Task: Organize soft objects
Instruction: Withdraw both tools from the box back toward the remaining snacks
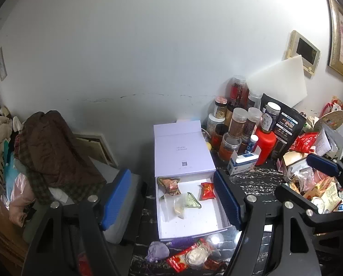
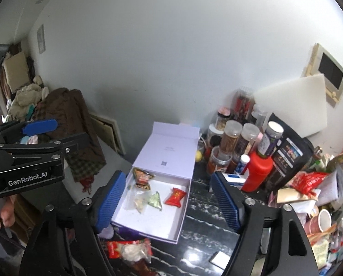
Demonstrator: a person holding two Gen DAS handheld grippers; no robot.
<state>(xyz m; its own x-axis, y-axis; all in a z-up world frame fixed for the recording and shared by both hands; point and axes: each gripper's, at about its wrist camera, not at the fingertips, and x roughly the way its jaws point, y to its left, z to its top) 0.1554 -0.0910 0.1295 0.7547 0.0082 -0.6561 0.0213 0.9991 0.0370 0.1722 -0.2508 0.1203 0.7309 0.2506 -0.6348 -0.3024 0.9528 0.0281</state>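
Note:
An open white box lies on the dark marble table. Inside it lie a red snack packet, a green triangular packet, a clear bag and a brown packet. In front of the box lie a red-and-white packet and a purple pouch. My left gripper is open and empty above the box. My right gripper is open and empty above the box; it also shows at right in the left wrist view.
Jars and bottles and a red bottle stand behind the box. A cluttered pile of packets fills the right side. Clothes lie heaped at left.

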